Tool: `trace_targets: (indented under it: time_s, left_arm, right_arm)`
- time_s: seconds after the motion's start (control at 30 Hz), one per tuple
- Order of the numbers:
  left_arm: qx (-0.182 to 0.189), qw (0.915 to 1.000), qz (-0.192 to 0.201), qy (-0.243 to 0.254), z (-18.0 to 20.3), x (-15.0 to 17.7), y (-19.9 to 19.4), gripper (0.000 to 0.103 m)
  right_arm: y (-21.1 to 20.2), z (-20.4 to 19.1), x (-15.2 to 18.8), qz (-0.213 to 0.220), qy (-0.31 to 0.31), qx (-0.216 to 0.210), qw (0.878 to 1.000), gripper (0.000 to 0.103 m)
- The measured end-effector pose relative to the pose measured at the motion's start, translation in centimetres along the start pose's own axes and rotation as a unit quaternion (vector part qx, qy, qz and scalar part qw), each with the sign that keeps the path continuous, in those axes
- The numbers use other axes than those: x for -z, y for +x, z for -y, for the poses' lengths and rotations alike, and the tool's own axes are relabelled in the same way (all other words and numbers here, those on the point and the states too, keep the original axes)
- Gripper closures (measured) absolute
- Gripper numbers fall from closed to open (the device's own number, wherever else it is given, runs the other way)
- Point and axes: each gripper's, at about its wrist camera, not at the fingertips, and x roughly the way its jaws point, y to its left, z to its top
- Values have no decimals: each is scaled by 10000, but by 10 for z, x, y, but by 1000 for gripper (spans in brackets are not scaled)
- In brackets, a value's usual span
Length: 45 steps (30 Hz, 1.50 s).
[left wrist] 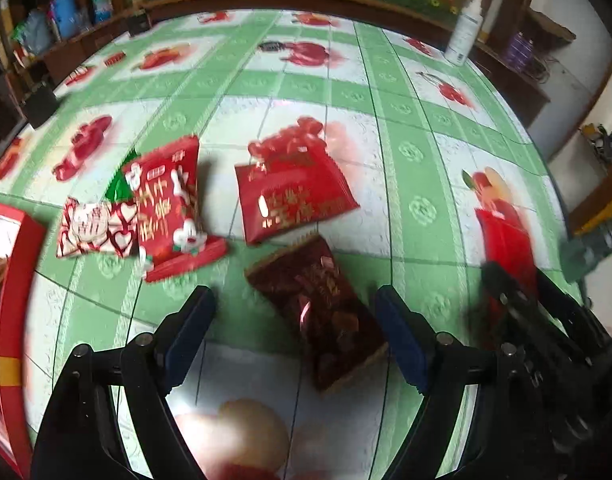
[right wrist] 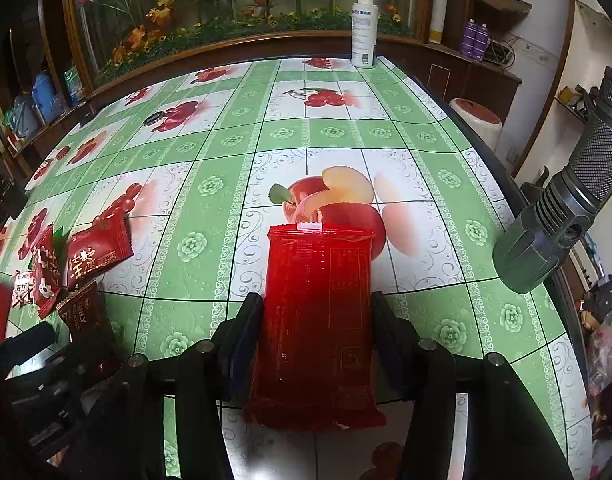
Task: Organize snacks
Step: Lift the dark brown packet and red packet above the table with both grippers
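Judging by the table, little looks sorted: the right gripper clamps one red packet near, while the left gripper, spread wide, straddles a dark packet, three more lying loose left by a red box.

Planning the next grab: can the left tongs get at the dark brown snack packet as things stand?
Probably yes. The left tongs are open and empty, and the dark brown snack packet lies flat right between the fingers with nothing on top. The right tongs, shut on a red packet, sit off to the side.
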Motion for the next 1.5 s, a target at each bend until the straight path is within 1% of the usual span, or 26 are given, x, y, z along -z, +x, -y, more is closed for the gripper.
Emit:
trace_targets:
  time_s: [0.1,0.17,0.2,0.23,0.3,0.33,0.5,0.6,0.7,0.83,0.93,0.97,1.03,1.17,1.23,1.33,1.4,1.47,1.5]
  left_arm:
    - [-178,9994,166,252,7,2,3,20]
    - [-116,9988,264,408,8,4,2,21]
    - [-91,9985,294,456,8,4,1,26]
    - [-35,9977,378,559,8,5,-2,38]
    - [31,9964,453,720,9,6,-4,52]
    - [103,9953,490,831,9,8,-5,57]
    - [258,9920,457,1152,0,16,-12,59]
    - [265,9888,419,1410,-7,26,-19,60]
    - [201,9839,472,1714,-11,40,-28,60]
    - [67,9747,611,2148,-20,60,-41,60]
    - [37,9693,702,2358,-27,73,-49,60]
    - [54,9686,717,2379,-29,76,-51,60]
    - [136,9687,727,2371,-35,82,-54,60]
    - [310,9721,682,2225,-48,86,-59,60]
    - [392,9737,666,2144,-56,88,-60,60]
    - [459,9763,618,2022,-64,87,-60,60]
    - [421,9770,614,1997,-66,86,-60,60]
    - [409,9775,602,1981,-68,86,-59,60]
    - [399,9774,604,1988,-68,86,-59,59]
  right_arm:
    - [0,2,0,-16,25,-30,10000,45]
    - [0,2,0,-19,32,-34,10000,46]
    - [0,2,-1,-20,34,-36,10000,46]
    - [0,2,-1,-21,32,-33,10000,46]
    - [0,2,0,-16,25,-25,10000,46]
    - [0,2,0,-13,27,-26,10000,46]
    - [0,2,0,-7,27,-27,10000,47]
    - [0,3,0,-6,24,-34,10000,48]
    - [0,-1,0,17,-58,26,10000,48]
    - [0,-3,1,80,-114,65,9999,49]
    - [-1,-6,2,132,-159,133,9997,51]
    - [-1,-8,3,156,-172,180,9996,51]
    - [-1,-10,4,187,-139,241,9994,51]
    - [-3,-13,5,218,22,365,9991,52]
    - [-4,-15,6,208,136,312,9992,52]
    - [-5,-19,7,192,267,114,9994,51]
    - [-6,-26,8,192,186,21,9996,51]
    - [-5,-36,9,242,-42,143,9996,52]
    - [-5,-38,9,254,-85,138,9995,52]
